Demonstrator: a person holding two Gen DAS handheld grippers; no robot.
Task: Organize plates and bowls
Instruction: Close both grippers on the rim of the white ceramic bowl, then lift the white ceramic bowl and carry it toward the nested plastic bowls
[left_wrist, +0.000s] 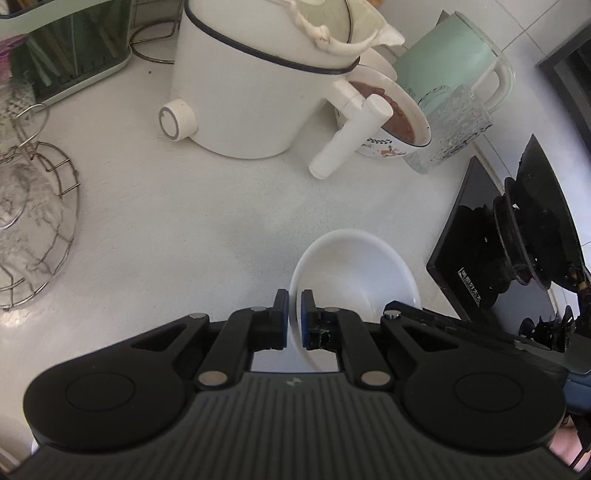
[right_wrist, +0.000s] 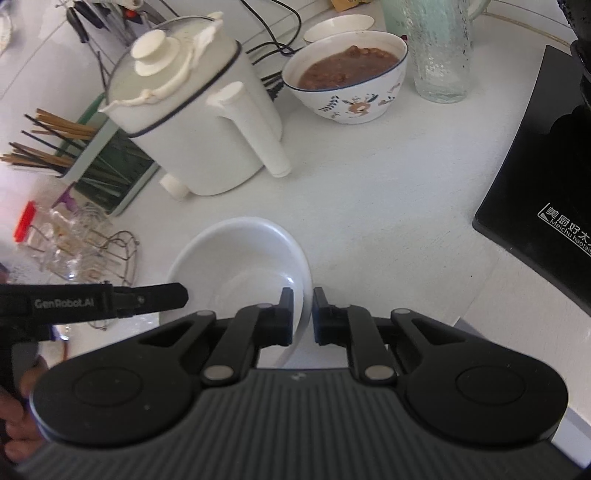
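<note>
A plain white bowl (left_wrist: 354, 269) sits on the white counter, also in the right wrist view (right_wrist: 236, 266). My left gripper (left_wrist: 294, 310) is shut on the bowl's left rim, one finger inside and one outside. My right gripper (right_wrist: 303, 306) is shut on the bowl's right rim the same way. The left gripper's black body (right_wrist: 92, 302) shows at the left of the right wrist view. A patterned bowl (right_wrist: 347, 74) filled with brown food stands at the back; it also shows in the left wrist view (left_wrist: 391, 122). A small white bowl (right_wrist: 338, 26) sits behind it.
A white electric kettle (left_wrist: 258, 81) with a long handle stands behind the bowl. A ribbed glass (right_wrist: 439, 51) and a mint jug (left_wrist: 454, 55) are at the back right. A black stove (right_wrist: 535, 166) is on the right. A chopstick holder (right_wrist: 107, 166) and wire rack (left_wrist: 33, 225) are on the left.
</note>
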